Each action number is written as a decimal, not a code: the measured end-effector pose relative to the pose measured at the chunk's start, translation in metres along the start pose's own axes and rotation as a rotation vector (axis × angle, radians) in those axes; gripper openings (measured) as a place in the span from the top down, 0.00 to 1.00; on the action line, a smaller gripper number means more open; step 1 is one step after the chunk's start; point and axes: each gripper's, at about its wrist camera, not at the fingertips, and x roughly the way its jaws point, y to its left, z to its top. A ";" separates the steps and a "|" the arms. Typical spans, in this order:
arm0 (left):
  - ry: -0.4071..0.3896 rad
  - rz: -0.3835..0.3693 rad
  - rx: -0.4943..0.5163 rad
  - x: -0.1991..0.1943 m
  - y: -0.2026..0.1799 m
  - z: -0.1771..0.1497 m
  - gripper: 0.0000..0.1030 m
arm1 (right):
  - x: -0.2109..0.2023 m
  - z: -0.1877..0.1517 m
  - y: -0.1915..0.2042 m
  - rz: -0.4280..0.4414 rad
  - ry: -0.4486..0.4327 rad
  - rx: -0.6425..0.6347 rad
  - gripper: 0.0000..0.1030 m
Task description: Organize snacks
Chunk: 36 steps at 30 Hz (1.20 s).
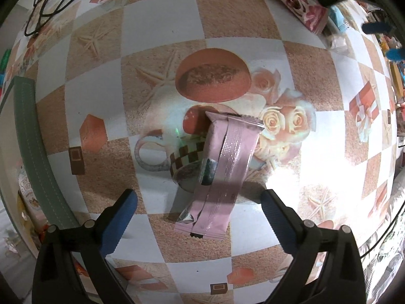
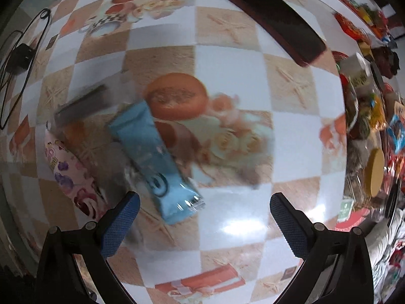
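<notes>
Pink snack packet [image 1: 222,174] lies below the wide-open left hand-held gripper [image 1: 200,200].

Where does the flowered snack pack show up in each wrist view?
Left wrist view: the flowered pack lies at the top right edge, far from the claw.
Right wrist view: the flowered pack lies at lower left, beside the blue bar.
Shared landmark: checkered tablecloth.

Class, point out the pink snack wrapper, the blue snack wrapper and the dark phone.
pink snack wrapper [image 1: 222,174]: left wrist view, middle of its seam side.
blue snack wrapper [image 2: 154,159]: right wrist view, middle of the pack.
dark phone [image 2: 273,17]: right wrist view, centre of its screen.
</notes>
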 end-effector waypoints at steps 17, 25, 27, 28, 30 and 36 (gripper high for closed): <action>0.008 0.005 0.021 0.015 -0.006 0.003 0.01 | -0.018 -0.013 0.013 0.123 0.001 0.029 0.73; -0.004 0.008 0.038 0.020 -0.011 0.003 0.00 | -0.013 -0.114 0.002 0.178 0.103 0.059 0.73; -0.005 0.009 0.040 0.019 -0.011 0.002 0.00 | -0.011 -0.134 0.001 0.196 0.131 0.067 0.73; -0.005 0.009 0.040 0.019 -0.012 0.002 0.00 | -0.010 -0.142 0.000 0.202 0.145 0.077 0.73; -0.007 0.011 0.045 0.021 -0.013 0.002 0.00 | -0.010 -0.148 -0.001 0.206 0.156 0.100 0.73; -0.004 0.012 0.050 0.017 -0.015 0.003 0.00 | -0.026 -0.129 -0.008 0.167 0.088 0.112 0.19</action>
